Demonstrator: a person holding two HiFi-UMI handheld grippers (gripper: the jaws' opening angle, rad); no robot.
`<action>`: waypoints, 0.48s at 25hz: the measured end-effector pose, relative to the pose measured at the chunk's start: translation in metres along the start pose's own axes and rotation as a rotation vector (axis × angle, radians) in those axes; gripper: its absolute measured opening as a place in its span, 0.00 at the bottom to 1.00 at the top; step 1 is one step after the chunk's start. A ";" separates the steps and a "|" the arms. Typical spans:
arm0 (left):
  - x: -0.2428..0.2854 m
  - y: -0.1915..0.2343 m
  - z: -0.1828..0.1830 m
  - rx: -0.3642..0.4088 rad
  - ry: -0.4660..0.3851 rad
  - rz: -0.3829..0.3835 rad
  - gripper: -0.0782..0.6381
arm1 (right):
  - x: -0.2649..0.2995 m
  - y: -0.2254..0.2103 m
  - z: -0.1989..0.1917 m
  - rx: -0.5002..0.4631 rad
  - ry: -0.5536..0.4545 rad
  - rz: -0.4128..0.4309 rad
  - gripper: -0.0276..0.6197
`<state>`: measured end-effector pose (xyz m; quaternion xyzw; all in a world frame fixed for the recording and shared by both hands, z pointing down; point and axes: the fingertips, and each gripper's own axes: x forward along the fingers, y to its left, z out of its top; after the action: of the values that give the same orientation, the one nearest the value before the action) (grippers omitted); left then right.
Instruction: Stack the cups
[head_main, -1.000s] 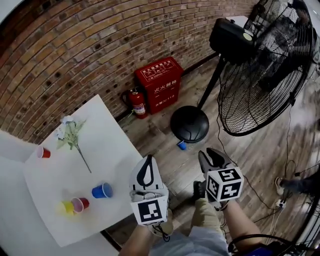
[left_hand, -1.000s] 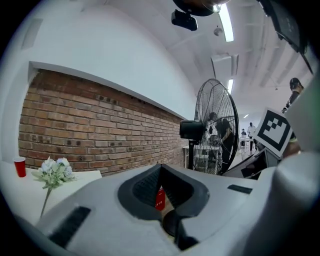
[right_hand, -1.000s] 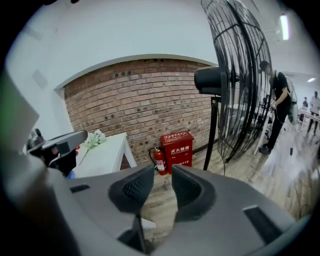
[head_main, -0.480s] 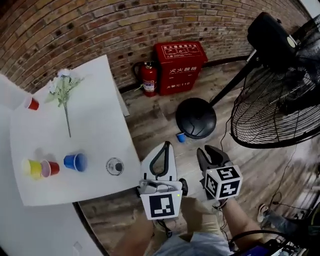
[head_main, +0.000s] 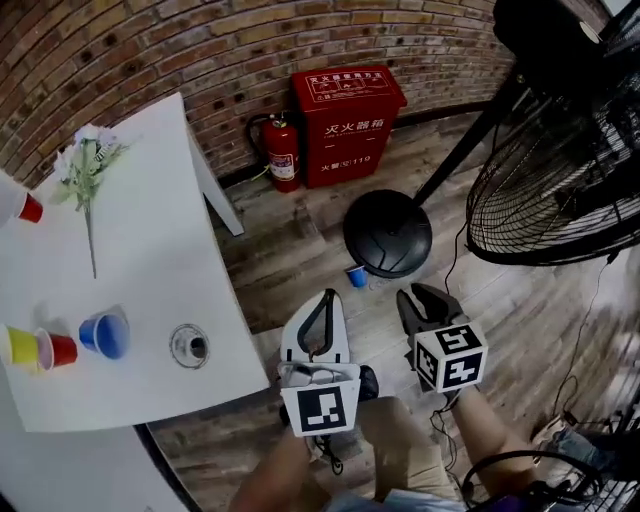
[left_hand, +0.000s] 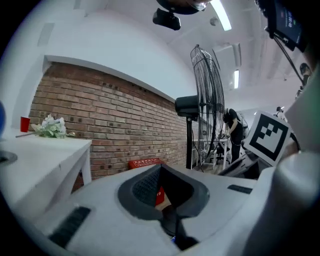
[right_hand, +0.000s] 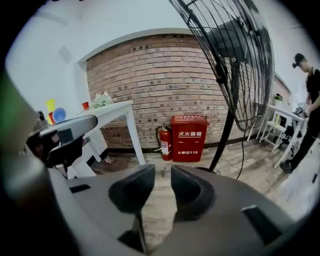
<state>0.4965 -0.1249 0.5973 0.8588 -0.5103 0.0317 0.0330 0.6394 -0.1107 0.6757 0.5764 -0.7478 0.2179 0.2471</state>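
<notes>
While both grippers are hanging low beside the tabletop, stage: stacking is not yet getting under way; no cup is being touched.
Left gripper: its fingers are sitting tip to tip and gripping nothing; only the red cabinet is showing through the loop behind the tips.
Right gripper: its fingers are standing a narrow gap apart, having just been closing a little; only floorboards are showing between them.
Main cups: the yellow cup and red cup are sitting together, with the blue cup just beside them, all on the tabletop and well apart from both grippers.
Other cups: a second red cup is standing at the far edge near the flower sprig; a small blue cup is sitting on the floor by the fan base.
Unclear item: a round object is lying near the tabletop's edge; what it is I cannot tell.
Why held so: both grippers are pointing out over the floor, away from the cups, so they are probably just being carried, not aimed.
Next need: turning toward the tabletop and opening one pair of fingers wide enough for a cup rim.
</notes>
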 end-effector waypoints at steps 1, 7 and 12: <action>0.003 0.000 -0.011 -0.003 0.000 -0.001 0.12 | 0.006 -0.004 -0.009 -0.002 -0.004 -0.005 0.21; 0.024 0.001 -0.077 0.000 -0.004 -0.008 0.12 | 0.051 -0.025 -0.069 -0.002 0.003 -0.021 0.21; 0.042 0.002 -0.126 0.024 -0.024 -0.027 0.12 | 0.096 -0.037 -0.114 -0.005 -0.001 -0.019 0.21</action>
<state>0.5121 -0.1514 0.7265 0.8662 -0.4986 0.0269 0.0171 0.6688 -0.1224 0.8264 0.5829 -0.7431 0.2136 0.2500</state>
